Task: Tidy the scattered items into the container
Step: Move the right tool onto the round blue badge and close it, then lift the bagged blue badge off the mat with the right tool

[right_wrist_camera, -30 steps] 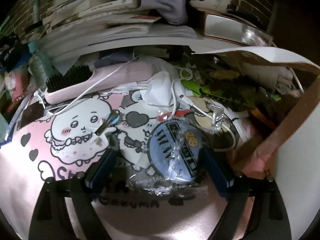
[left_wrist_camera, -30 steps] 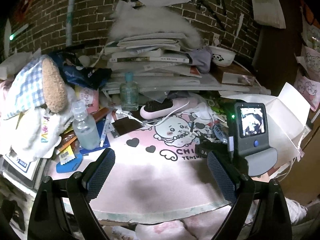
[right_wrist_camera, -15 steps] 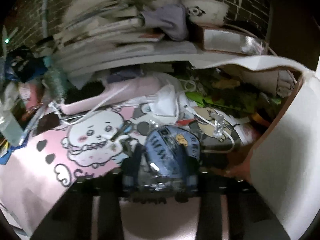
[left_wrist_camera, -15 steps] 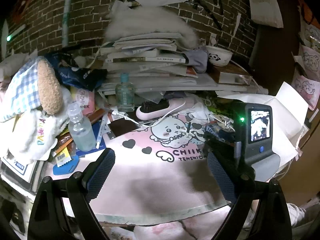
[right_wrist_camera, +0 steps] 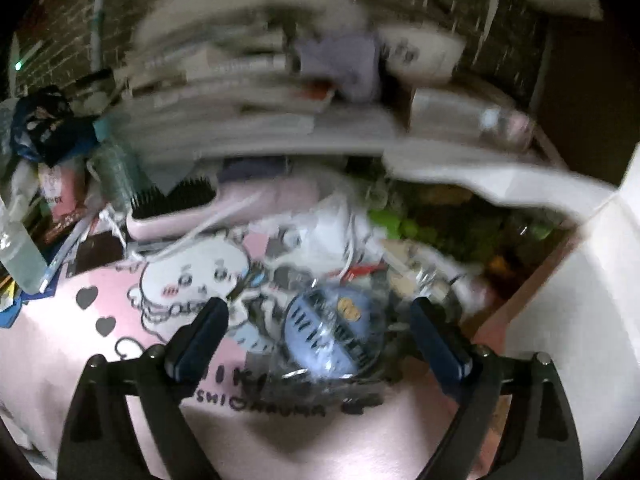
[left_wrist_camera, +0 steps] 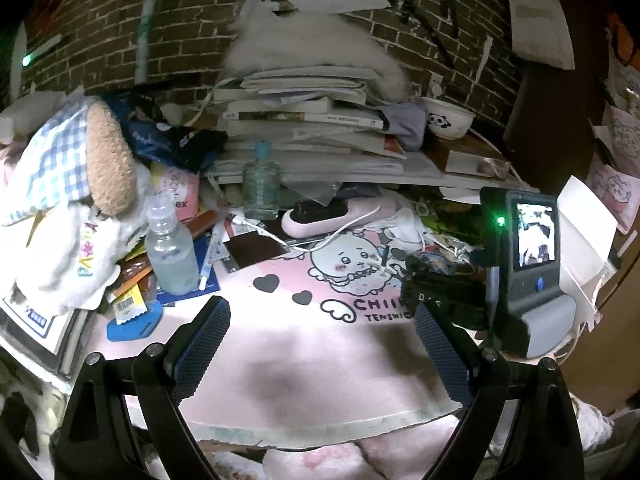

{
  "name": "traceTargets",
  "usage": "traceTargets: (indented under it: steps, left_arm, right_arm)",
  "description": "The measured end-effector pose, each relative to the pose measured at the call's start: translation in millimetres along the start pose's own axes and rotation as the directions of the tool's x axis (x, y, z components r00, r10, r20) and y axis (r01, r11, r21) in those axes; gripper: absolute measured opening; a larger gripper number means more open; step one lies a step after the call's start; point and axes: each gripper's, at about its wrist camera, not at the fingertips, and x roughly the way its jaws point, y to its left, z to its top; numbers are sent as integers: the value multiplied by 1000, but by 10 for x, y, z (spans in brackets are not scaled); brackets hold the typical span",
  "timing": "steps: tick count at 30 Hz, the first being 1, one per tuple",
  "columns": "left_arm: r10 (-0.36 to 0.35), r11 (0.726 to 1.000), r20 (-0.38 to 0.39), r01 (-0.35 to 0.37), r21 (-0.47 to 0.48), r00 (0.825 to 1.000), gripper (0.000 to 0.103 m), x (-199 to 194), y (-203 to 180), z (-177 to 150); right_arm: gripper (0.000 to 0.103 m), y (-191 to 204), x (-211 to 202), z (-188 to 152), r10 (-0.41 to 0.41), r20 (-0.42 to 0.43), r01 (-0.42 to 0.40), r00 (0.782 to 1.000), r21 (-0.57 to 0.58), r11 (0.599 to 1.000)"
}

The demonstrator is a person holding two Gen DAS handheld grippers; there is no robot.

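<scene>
While my left tool hovers spread and empty, my right tool gapes around a blue badge, twelve o'clock.

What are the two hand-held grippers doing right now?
Left hand-held gripper: open, holding nothing.
Right hand-held gripper: open, fingers either side of the blue wrapped badge.

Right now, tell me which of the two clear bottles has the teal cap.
The clear ribbed bottle standing further back, before the book stack. The nearer clear plastic bottle, beside the plush toy, has a clear cap.
</scene>
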Motion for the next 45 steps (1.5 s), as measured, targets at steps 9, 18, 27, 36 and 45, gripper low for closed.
traceTargets:
  steps: [9, 18, 27, 36, 45]
  left_arm:
    - [-16, 999, -19, 16, -36, 1000, 93, 127, 192, -22]
    - [-54, 997, -40, 51, -52, 998, 93, 337, 321, 16]
    - [-65, 996, -41, 63, -68, 997, 93, 364, 358, 19]
    - [-55, 996, -27, 53, -65, 998, 93, 181, 255, -1]
    - [1, 998, -40, -4, -62, 999, 93, 68, 209, -63]
  right_arm:
    - [91, -100, 308, -100, -63, -95, 67, 993, 43, 997]
    - [98, -263, 402, -76, 11, -134, 8, 991, 147, 989]
    - [64, -188, 217, -168, 26, -75, -16, 997, 132, 991]
    - [60, 22, -89, -320, 80, -26, -78, 996, 81, 994]
    - [59, 131, -267, -382, 190, 19, -190, 982, 10, 982]
